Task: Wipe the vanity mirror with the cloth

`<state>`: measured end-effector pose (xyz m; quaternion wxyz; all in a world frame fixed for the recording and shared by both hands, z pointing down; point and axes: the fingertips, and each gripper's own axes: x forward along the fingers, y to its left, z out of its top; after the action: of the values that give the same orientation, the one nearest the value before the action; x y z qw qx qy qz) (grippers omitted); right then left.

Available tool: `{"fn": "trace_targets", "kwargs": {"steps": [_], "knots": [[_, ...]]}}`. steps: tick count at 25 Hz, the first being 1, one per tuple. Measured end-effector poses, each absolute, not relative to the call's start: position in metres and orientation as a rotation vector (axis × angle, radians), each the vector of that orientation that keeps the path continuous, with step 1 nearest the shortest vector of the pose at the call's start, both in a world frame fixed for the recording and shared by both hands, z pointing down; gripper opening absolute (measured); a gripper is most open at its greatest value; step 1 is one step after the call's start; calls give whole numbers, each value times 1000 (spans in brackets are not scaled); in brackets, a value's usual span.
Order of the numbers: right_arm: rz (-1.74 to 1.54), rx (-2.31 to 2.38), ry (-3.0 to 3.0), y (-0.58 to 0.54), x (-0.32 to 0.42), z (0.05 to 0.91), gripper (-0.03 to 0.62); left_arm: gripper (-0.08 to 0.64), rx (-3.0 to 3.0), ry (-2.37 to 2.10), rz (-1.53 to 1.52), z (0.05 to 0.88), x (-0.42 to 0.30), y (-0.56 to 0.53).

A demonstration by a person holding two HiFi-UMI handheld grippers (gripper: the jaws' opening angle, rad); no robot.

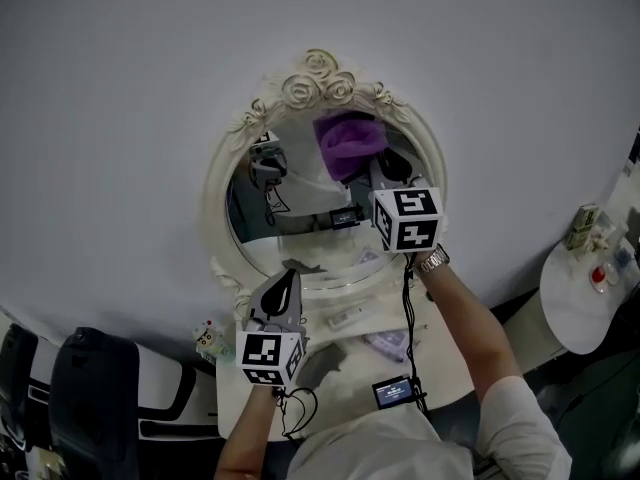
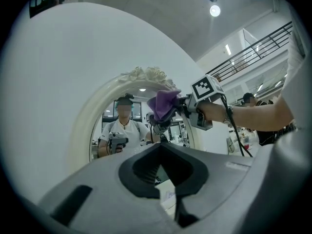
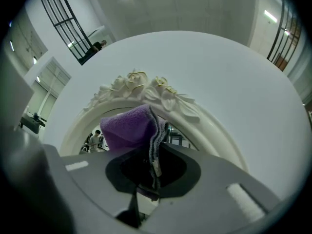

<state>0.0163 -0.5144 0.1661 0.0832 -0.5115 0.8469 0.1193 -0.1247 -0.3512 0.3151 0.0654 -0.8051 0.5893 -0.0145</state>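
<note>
An oval vanity mirror [image 1: 300, 218] in a cream frame with carved roses [image 1: 320, 80] stands on a small dressing table [image 1: 345, 363] against a white wall. My right gripper [image 1: 375, 168] is shut on a purple cloth [image 1: 347, 138], which lies against the upper right of the glass. In the right gripper view the cloth [image 3: 131, 128] bulges out of the jaws just under the roses [image 3: 146, 89]. My left gripper [image 1: 283, 290] is shut with nothing in it and hangs level before the mirror's lower rim. The left gripper view shows the cloth [image 2: 163, 104] and right gripper [image 2: 187, 106] at the glass.
A round white side table [image 1: 580, 308] with small bottles stands at right. A dark chair [image 1: 95, 388] stands at lower left. Small items and a purple pouch [image 1: 385, 345] lie on the dressing table, beside a small screen device [image 1: 392, 392] on a cable.
</note>
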Motion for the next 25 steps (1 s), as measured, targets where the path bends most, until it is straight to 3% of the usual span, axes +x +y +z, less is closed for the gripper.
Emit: {"fn": "trace_targets", "kwargs": {"steps": [6, 15, 25], "knots": [[444, -1272, 2674, -468, -57, 183, 48, 5, -2387, 1849, -55, 319, -138, -340], [327, -981, 2840, -447, -163, 215, 48, 5, -2226, 2064, -71, 321, -190, -303], [225, -945, 2871, -450, -215, 227, 48, 4, -2107, 2235, -83, 333, -231, -267]]}}
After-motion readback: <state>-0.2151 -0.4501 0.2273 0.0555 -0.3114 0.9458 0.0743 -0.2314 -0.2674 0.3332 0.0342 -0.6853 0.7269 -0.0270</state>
